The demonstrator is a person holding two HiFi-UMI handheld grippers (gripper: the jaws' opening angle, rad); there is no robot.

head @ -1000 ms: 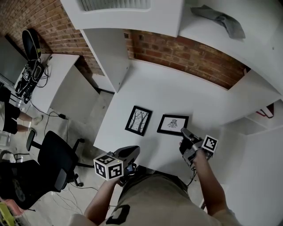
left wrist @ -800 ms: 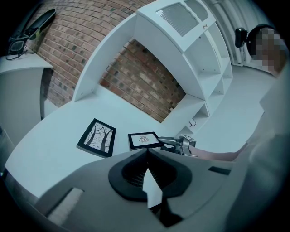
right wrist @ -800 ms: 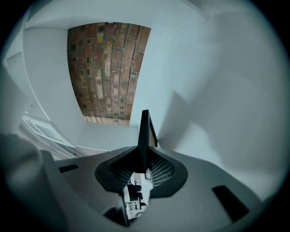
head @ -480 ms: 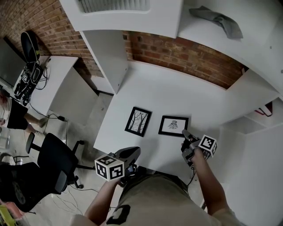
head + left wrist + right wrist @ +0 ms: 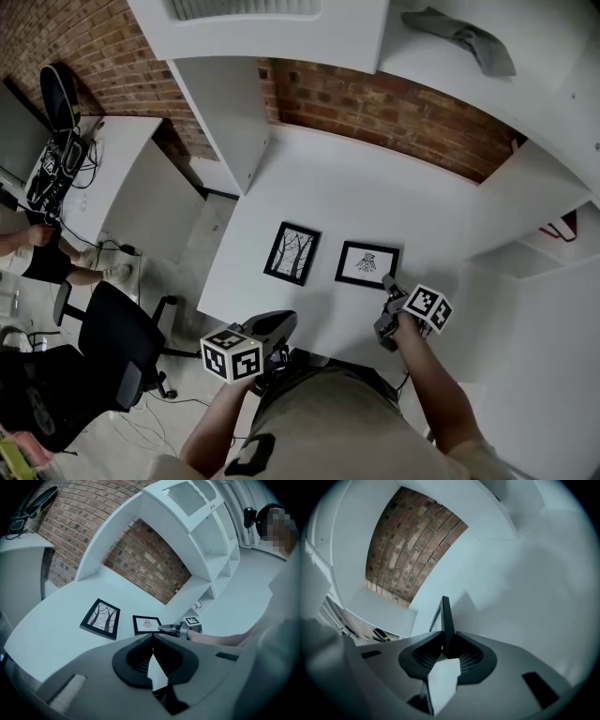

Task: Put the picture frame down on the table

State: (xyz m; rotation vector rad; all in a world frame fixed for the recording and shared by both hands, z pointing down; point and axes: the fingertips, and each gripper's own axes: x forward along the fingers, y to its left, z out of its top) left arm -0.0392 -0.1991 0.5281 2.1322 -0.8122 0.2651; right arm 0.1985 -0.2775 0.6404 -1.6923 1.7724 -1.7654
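Note:
A small black picture frame (image 5: pixel 367 264) with a pale drawing sits at the table's front right, flat or nearly flat; I cannot tell whether it rests fully on the white table (image 5: pixel 375 202). My right gripper (image 5: pixel 385 284) is shut on its near right edge. In the right gripper view that edge (image 5: pixel 446 616) stands as a thin dark blade between the closed jaws. My left gripper (image 5: pixel 275 328) hangs shut and empty at the table's front edge. From the left gripper view I see the small frame (image 5: pixel 146 624) with the right gripper (image 5: pixel 165 628) on it.
A second black frame with a tree print (image 5: pixel 292 253) lies flat to the left of the small one. White shelving (image 5: pixel 253 28) and a brick wall (image 5: pixel 394 108) stand behind the table. An office chair (image 5: pixel 117 342) and a person's legs (image 5: pixel 56 262) are at the left.
My right hand has rolled a little, turning its marker cube, and edged slightly left while still holding the small frame. The frame has barely shifted. The left gripper has stayed put.

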